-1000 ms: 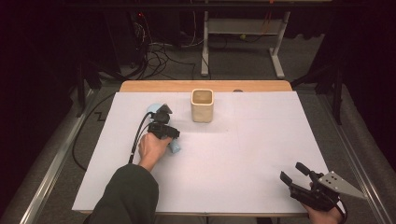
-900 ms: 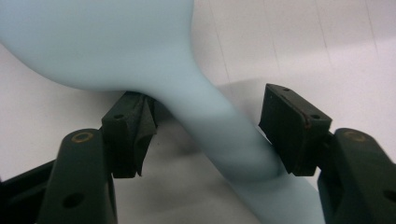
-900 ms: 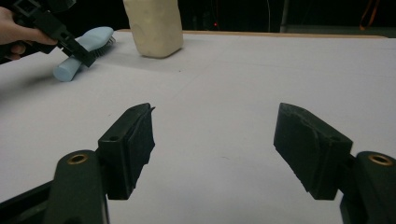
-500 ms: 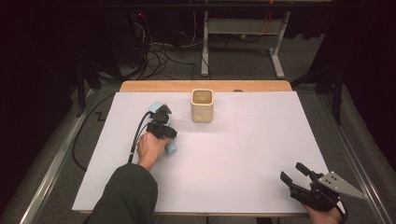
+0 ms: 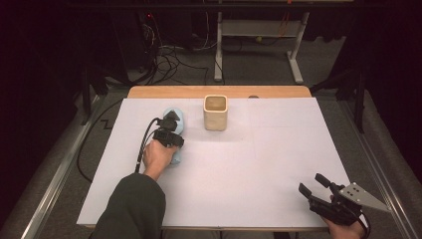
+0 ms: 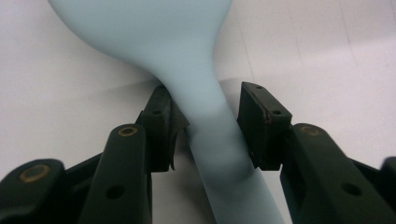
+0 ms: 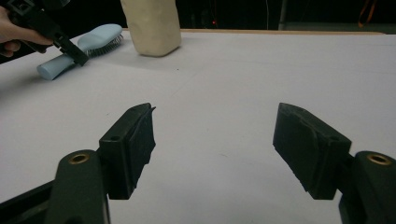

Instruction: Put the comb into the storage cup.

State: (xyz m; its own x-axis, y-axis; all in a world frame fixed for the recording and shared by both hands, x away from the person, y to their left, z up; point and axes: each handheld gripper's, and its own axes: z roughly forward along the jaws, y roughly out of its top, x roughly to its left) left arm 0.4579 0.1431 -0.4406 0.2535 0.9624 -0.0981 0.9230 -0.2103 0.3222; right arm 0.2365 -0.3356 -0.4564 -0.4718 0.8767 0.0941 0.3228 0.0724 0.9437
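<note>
On the white table (image 5: 278, 164), the light-blue hairbrush (image 5: 175, 119) lies flat at the left side, its head toward the far edge and its handle toward the person. It is just beside, and apart from, the cream cup (image 5: 215, 112), which stands upright near the far middle.

Left gripper (image 5: 169, 135): positioned low over the brush handle. In the left gripper view the handle (image 6: 219, 154) runs up between the two jaws. The jaws have just been closing around it. The left pad touches or nearly touches the handle; the right pad (image 6: 259, 123) shows a thin gap. Judgement: the grip is about to seat but is not yet firm. The brush rests on the table and is not lifted.

Right gripper (image 5: 326, 195): held at the near right corner, well apart from brush and cup. In the right gripper view its jaws stand wide with nothing between them (image 7: 215, 140). It takes no part at present.

Progress, as judged from the layout: the reach to the brush is done and the grasp is in hand. Outstanding: complete the clamp on the handle, lift the brush, and carry it where it belongs, most likely the cup, which looks empty from above. The work appears to be at an early stage.
</note>
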